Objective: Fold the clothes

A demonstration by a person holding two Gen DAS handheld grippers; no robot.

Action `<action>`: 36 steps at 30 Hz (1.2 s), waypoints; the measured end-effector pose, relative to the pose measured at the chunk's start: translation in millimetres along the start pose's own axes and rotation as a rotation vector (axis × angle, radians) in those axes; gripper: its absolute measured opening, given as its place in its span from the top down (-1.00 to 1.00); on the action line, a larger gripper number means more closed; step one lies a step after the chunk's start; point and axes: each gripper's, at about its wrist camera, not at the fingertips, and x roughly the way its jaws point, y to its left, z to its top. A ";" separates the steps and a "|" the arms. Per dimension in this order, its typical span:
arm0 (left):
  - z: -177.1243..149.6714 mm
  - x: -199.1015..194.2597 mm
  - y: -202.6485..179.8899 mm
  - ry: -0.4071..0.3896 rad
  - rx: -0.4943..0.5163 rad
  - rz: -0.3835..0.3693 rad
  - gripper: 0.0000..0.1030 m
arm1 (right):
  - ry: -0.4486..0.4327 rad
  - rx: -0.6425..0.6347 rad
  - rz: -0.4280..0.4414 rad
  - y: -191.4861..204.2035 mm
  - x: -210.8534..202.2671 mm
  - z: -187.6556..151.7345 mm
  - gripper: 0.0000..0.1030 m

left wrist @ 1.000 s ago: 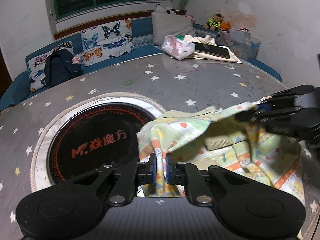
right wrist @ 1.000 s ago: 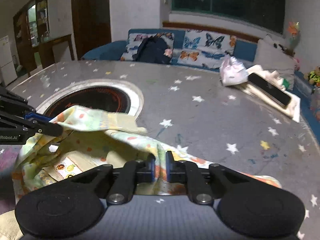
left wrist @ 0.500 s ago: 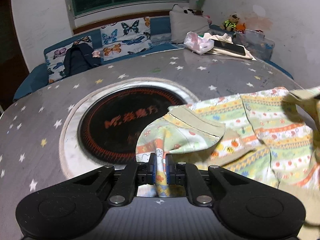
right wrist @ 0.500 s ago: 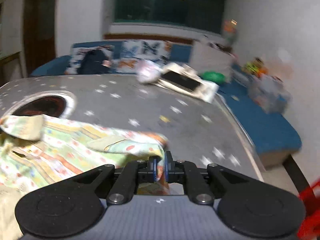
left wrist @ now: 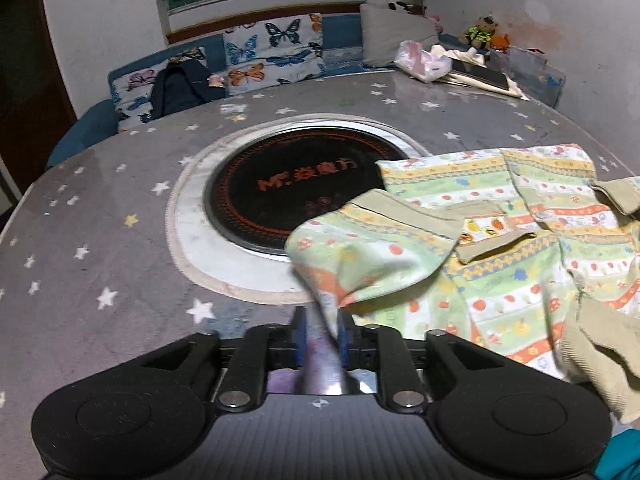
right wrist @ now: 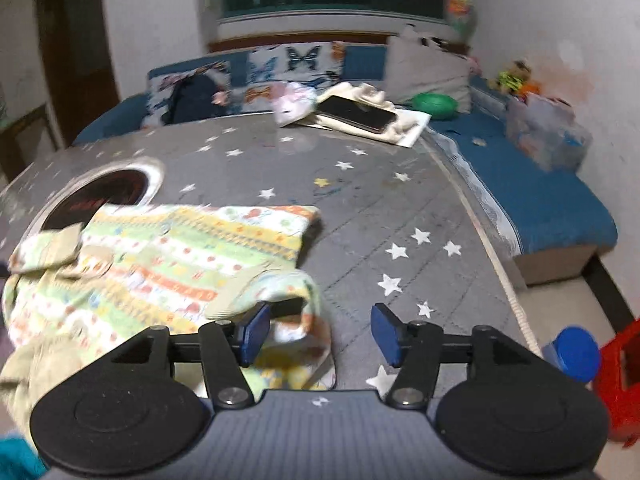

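Note:
A child's garment (left wrist: 500,248) with green, yellow and orange printed stripes and tan cuffs lies spread on the grey star-patterned table (left wrist: 100,280). My left gripper (left wrist: 320,336) is shut on a corner of the garment and holds a fold of it lifted off the table. In the right wrist view the garment (right wrist: 168,256) lies to the left and partly under my right gripper (right wrist: 316,328), which is open with its blue pads wide apart. A loose fold rests beside its left pad (right wrist: 252,332).
A round black cooktop (left wrist: 296,184) with orange lettering is set in the table, partly under the garment. A phone on cloth (right wrist: 360,114) and a pink bag (right wrist: 292,102) sit at the far edge. A blue sofa (right wrist: 532,184) runs behind and to the right.
My right gripper has opened and let go of the garment, which has dropped flat onto the table. My left gripper keeps its hold on the corner; the garment is spread wider.

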 end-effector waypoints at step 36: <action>126.6 134.5 -56.0 0.011 0.017 -0.101 -0.09 | 0.037 0.170 0.106 0.3 137.4 80.4 -0.16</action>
